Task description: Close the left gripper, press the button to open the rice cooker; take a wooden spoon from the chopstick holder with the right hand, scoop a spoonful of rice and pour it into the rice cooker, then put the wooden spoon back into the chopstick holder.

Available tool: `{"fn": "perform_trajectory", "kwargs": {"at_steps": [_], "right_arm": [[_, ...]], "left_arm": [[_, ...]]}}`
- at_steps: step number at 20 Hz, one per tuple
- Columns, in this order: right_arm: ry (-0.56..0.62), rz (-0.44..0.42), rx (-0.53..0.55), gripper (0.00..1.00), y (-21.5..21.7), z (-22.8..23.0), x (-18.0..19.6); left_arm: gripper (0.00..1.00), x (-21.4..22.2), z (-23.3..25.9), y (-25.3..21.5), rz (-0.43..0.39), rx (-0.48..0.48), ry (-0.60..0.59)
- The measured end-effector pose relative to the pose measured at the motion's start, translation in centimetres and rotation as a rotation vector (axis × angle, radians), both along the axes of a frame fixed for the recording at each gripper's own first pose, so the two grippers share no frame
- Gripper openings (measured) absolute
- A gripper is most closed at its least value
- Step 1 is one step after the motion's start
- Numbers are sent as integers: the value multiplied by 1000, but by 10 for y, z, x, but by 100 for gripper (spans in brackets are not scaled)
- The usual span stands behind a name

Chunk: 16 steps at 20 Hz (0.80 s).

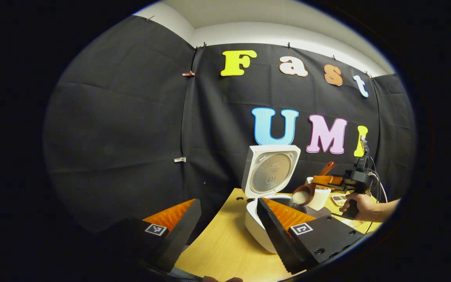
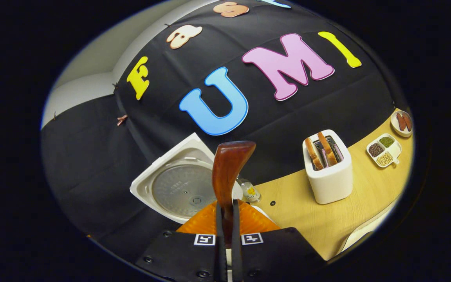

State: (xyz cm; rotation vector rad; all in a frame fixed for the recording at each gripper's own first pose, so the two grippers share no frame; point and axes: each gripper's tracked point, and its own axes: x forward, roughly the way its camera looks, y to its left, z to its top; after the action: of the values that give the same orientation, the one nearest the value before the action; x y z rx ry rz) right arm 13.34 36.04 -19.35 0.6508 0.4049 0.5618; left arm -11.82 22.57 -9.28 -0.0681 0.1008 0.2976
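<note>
The white rice cooker (image 1: 253,223) stands on the wooden table with its lid (image 1: 270,172) raised upright. My left gripper (image 1: 228,202) is open and holds nothing, its fingers framing the cooker's near side. Over the pot, the wooden spoon (image 1: 307,192) is tilted bowl-down and white rice (image 1: 296,200) falls from it. The right gripper (image 1: 329,180), held by a hand (image 1: 360,205), grips the spoon's handle. In the right gripper view, the right gripper (image 2: 225,209) is shut on the brown handle (image 2: 229,168), with the open lid (image 2: 182,190) behind it.
A white cup (image 1: 322,197) stands just behind the spoon. A white toaster (image 2: 329,172) with bread slices stands to the right on the table (image 2: 296,219). Farther right are a divided dish of beans (image 2: 384,149) and a small plate (image 2: 401,122). A small jar (image 2: 249,192) is beside the lid.
</note>
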Motion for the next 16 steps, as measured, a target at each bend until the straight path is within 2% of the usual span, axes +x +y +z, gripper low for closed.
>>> {"fn": "perform_trajectory", "kwargs": {"at_steps": [7, 11, 16], "right_arm": [[-156, 139, -87, 9, 27, -12, -31], [-298, 159, -165, 10, 23, 1, -42], [-444, 174, -188, 9, 18, 23, -48]], "left_arm": [[99, 5, -25, -4, 32, -13, 39], [99, 7, -39, -5, 41, 36, 61], [98, 3, -50, -13, 48, 43, 69]]}}
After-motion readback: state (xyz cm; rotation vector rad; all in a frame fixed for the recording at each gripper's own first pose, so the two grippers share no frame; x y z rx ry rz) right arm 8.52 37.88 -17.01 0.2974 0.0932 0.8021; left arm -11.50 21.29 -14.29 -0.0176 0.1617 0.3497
